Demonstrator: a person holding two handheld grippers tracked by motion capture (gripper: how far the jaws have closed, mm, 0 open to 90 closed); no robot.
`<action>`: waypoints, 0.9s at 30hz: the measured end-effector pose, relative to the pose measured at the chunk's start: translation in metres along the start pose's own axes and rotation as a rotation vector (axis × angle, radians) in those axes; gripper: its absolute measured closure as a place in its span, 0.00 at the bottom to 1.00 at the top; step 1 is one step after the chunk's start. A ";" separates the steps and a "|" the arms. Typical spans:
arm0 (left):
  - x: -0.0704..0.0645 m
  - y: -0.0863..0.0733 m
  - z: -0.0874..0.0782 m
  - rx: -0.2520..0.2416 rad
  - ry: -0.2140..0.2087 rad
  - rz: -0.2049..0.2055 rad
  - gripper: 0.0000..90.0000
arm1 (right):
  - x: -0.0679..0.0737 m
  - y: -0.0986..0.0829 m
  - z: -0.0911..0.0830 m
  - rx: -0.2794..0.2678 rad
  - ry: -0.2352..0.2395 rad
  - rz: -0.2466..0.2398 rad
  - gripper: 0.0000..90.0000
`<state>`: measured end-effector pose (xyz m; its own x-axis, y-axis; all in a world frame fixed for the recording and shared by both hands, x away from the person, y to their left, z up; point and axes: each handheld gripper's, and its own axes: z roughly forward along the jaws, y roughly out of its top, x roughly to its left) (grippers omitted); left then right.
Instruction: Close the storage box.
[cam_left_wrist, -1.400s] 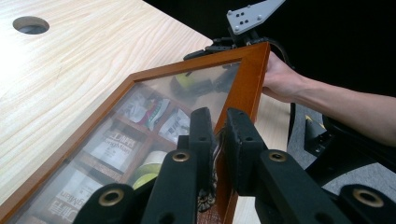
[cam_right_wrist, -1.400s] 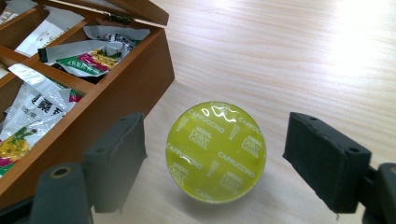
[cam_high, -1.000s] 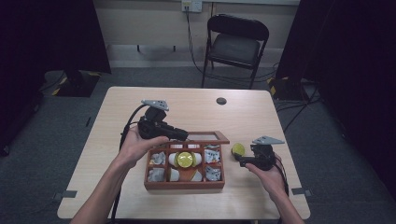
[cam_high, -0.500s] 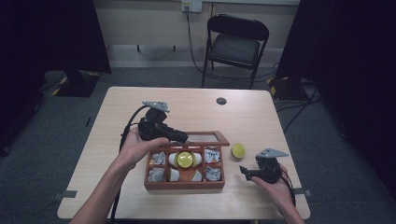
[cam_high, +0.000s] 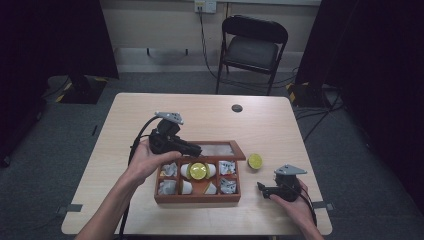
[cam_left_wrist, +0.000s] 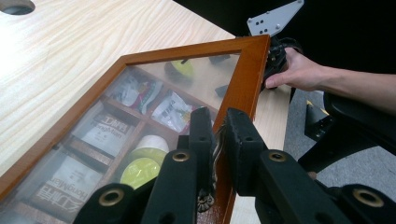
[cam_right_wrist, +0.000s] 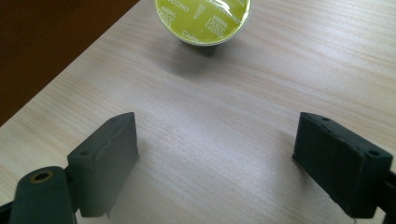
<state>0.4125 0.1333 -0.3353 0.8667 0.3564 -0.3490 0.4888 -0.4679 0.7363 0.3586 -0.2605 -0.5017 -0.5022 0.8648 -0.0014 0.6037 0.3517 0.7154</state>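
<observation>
A wooden compartment box (cam_high: 165, 199) stands in the middle of the table with its glass-paned lid (cam_high: 241, 150) raised. My left gripper (cam_high: 196, 148) is shut on the lid's front frame (cam_left_wrist: 250, 70); in the left gripper view its jaws (cam_left_wrist: 218, 117) pinch the frame at a small brass knob. One yellow-green capsule (cam_high: 198, 171) lies in the box among paper sachets. A second capsule (cam_high: 255, 161) sits on the table right of the box, foil top (cam_right_wrist: 203, 18) facing up. My right gripper (cam_high: 260, 187) stands open (cam_right_wrist: 217, 144) just short of it, nothing between the jaws.
A black folding chair (cam_high: 252, 47) stands behind the table's far edge. A small dark round cap (cam_high: 237, 108) sits at the table's back centre. The box's wooden side (cam_right_wrist: 56, 28) lies left of my right gripper. Bare tabletop surrounds the loose capsule.
My right gripper let go of the yellow-green capsule beside the box and drew back toward the table's front edge, open. The left gripper kept holding the lid up.
</observation>
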 end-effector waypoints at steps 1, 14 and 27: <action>0.000 -0.001 0.000 0.000 -0.002 0.002 0.91 | 0.000 0.000 0.000 -0.001 0.000 0.001 0.14; -0.004 -0.008 0.006 0.035 -0.013 0.030 0.91 | 0.000 0.000 0.000 0.000 0.000 0.001 0.14; -0.010 -0.015 0.015 0.099 -0.017 0.078 0.91 | 0.000 0.000 0.000 0.000 0.000 0.001 0.14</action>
<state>0.3980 0.1247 -0.3521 0.9035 0.3026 -0.3033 0.4267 -0.5711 0.7012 0.3584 -0.2606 -0.5017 -0.5019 0.8649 -0.0007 0.6042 0.3511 0.7153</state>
